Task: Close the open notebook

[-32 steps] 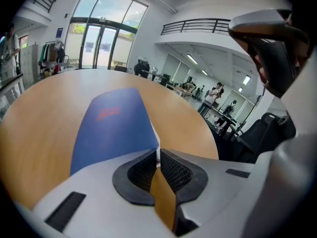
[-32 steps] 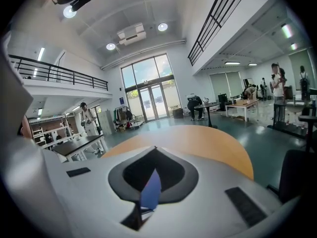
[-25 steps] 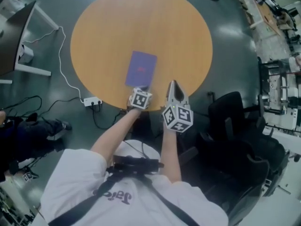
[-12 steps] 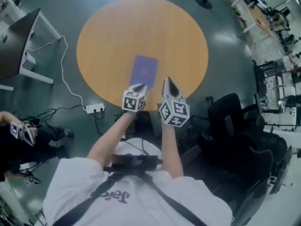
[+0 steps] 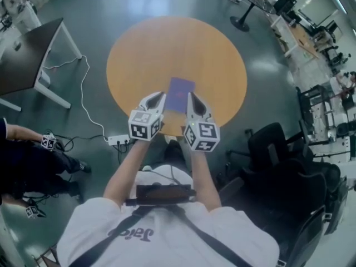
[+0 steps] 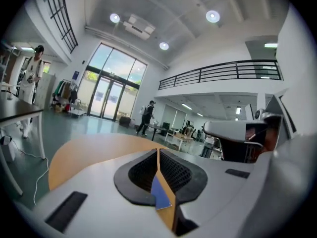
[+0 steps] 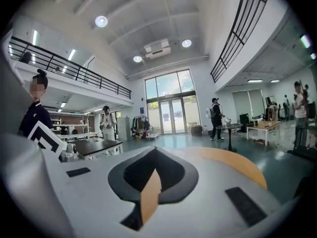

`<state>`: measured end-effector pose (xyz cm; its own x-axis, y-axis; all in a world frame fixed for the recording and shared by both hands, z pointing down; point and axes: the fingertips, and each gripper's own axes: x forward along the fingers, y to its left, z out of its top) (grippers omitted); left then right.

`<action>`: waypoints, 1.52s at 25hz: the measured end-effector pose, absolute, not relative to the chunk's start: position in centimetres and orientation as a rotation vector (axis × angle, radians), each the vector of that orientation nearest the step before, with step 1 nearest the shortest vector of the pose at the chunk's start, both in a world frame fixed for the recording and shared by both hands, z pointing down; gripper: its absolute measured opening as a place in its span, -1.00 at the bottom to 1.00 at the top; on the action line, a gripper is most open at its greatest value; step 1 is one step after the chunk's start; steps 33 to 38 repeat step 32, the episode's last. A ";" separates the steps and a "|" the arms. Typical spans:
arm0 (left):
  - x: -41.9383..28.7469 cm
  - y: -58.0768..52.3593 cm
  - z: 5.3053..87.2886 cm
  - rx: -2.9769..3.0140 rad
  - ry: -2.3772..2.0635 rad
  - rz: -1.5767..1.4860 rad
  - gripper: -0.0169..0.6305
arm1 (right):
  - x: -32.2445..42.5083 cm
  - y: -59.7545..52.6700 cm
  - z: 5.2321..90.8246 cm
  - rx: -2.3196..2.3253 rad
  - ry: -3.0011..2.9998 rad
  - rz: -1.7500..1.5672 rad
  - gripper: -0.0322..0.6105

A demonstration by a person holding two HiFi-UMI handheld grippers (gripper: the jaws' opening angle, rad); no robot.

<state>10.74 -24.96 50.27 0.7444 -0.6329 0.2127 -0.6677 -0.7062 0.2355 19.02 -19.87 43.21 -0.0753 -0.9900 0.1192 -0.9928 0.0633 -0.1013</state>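
The person is holding both grippers side by side in front of the body, over the near edge of the round orange wooden table [image 5: 167,49]. Both are pointing roughly level, out across the room.

The left gripper [image 5: 157,95] is standing narrow. In the left gripper view, the tips of its two dark pads [image 6: 141,170] are meeting at the left gripper's [image 6: 158,152] front. Only a thin wedge-shaped slit is remaining behind the tips, and nothing is being gripped.

The right gripper [image 5: 191,95] is in the same condition. In the right gripper view, its jaws are meeting at the tip of the right gripper [image 7: 155,150], and only the table [image 7: 237,162] is showing through the slit.

The flat purple rectangular notebook [image 5: 181,93] is lying closed on the near half of the table. In the head view it is appearing between the two gripper tips. Neither gripper is touching it. In the left gripper view, a sliver of the notebook [image 6: 159,192] is showing through the slit, below the jaws, with the table [image 6: 84,150] around it.

A dark rectangular desk on white legs [image 5: 28,60] is standing at the upper left. A white cable [image 5: 83,99] is running across the dark green floor [image 5: 267,77] to a white power strip [image 5: 119,140]. Black office chairs [image 5: 272,143] are standing at the right. A second person in dark clothing [image 5: 28,160] is sitting at the left edge.
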 end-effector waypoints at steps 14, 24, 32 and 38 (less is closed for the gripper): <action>4.6 -23.7 38.8 2.846 -1.219 -0.055 -0.91 | 13.1 -19.0 37.9 2.058 -2.370 0.023 -0.86; 4.9 -23.0 37.0 2.908 -1.213 -0.084 -0.91 | 11.8 -19.1 37.6 2.043 -2.381 0.005 -0.86; 3.9 -21.5 40.6 2.854 -1.200 0.058 -0.91 | 11.0 -18.0 39.9 2.037 -2.374 0.122 -0.86; 3.9 -21.5 40.6 2.854 -1.200 0.058 -0.91 | 11.0 -18.0 39.9 2.037 -2.374 0.122 -0.86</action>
